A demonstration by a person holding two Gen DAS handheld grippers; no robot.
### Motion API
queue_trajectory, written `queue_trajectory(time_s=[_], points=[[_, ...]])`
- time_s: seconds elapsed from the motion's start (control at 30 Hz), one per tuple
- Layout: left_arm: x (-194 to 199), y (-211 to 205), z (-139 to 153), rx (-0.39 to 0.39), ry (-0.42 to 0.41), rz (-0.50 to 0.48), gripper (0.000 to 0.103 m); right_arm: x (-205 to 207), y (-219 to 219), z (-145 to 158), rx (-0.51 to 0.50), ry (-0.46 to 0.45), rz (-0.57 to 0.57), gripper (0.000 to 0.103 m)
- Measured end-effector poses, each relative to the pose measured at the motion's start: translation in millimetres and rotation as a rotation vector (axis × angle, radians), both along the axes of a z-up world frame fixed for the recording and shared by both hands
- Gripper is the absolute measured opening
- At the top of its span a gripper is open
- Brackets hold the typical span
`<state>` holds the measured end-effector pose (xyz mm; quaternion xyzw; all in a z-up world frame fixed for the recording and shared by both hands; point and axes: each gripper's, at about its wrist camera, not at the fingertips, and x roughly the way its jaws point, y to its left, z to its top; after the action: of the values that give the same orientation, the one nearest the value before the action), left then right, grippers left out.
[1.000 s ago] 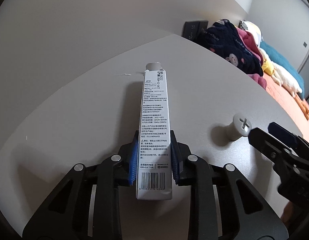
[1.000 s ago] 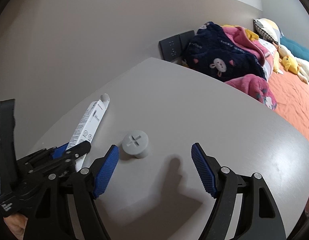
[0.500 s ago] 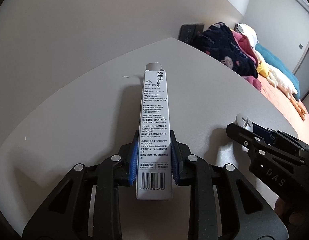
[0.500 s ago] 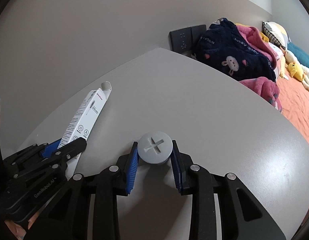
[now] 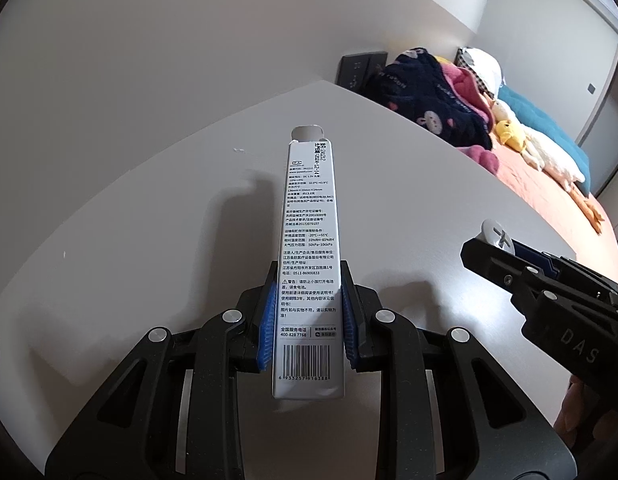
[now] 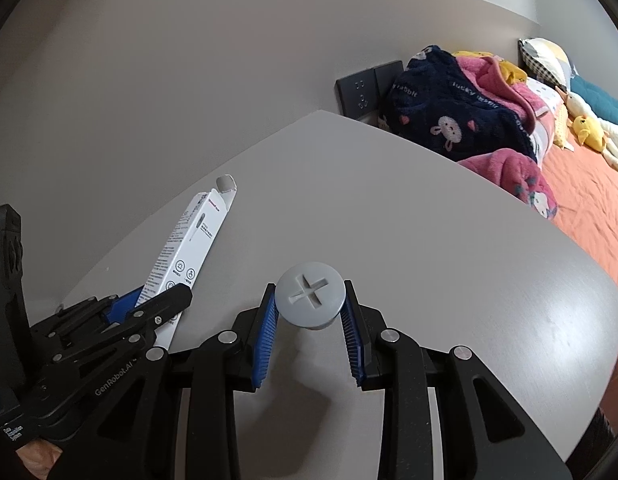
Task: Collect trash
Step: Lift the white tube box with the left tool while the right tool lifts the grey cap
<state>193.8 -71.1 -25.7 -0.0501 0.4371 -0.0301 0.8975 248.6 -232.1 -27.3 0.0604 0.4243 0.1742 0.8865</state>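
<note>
My left gripper is shut on a long white printed carton box, which it holds raised above the grey table, pointing away from me. The box also shows in the right wrist view, at left, with the left gripper around it. My right gripper is shut on a grey plastic screw-shaped cap with a cross slot and holds it off the table. The cap's head peeks above the right gripper at the right of the left wrist view.
The table meets a grey wall at the back. Dark wall sockets sit behind its far corner. A bed with navy and pink clothes and plush toys lies beyond the table's right edge.
Both grippers have risen, lifting the box and the cap off the table. One second ago the right gripper was open in front of the cap; it then shut on it.
</note>
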Motion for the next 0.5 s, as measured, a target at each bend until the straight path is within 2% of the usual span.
queue_trajectory(time_s=[0.5], points=[[-50,-34,14,-0.005,-0.017,-0.059,0.027,-56,-29,27,0.021,-0.032,-0.02,0.033]])
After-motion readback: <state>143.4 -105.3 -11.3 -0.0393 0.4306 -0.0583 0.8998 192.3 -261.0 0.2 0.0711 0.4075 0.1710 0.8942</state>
